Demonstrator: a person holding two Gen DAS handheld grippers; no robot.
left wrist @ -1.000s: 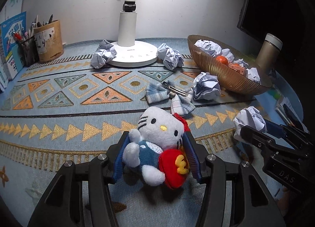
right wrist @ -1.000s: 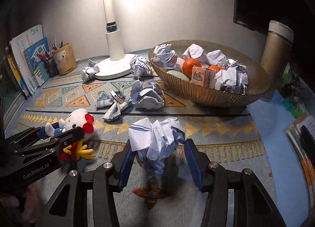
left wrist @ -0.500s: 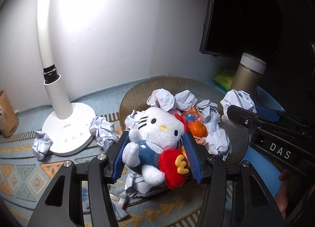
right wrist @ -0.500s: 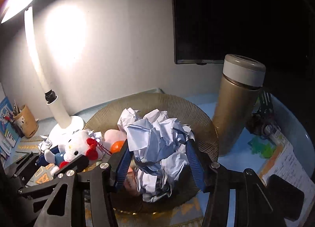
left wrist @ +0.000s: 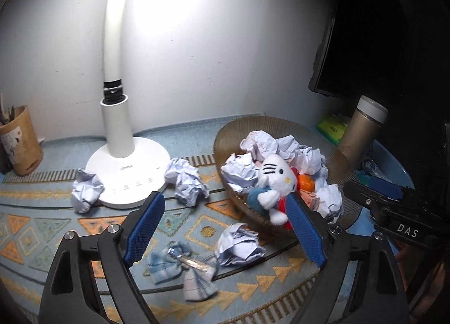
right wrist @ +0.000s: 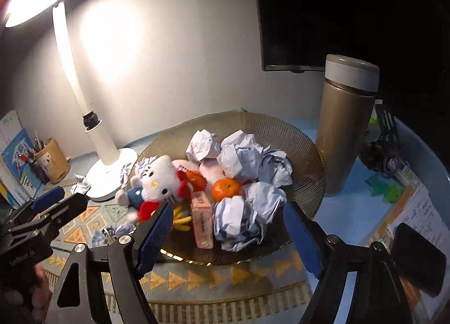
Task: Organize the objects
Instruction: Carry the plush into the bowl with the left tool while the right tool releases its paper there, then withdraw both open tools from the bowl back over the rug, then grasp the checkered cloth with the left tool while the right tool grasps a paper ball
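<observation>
The cat plush (left wrist: 274, 180) lies tipped on its side at the near-left rim of the ribbed bowl (right wrist: 295, 138), head toward the paper balls. Beside it, a crumpled paper ball (right wrist: 239, 220) sits at the front. Both claws hang over the bowl: the left gripper (left wrist: 225, 228) and the right gripper (right wrist: 227, 232), jaws opening with nothing pinched. More paper balls (left wrist: 239, 245) litter the patterned mat (left wrist: 42, 220) below the left one, near the lamp (left wrist: 123, 178).

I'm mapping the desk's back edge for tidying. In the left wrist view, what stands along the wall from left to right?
Pen holder → white desk lamp → ribbed basket holding crumpled paper and the cat plush → gold thermos.
</observation>
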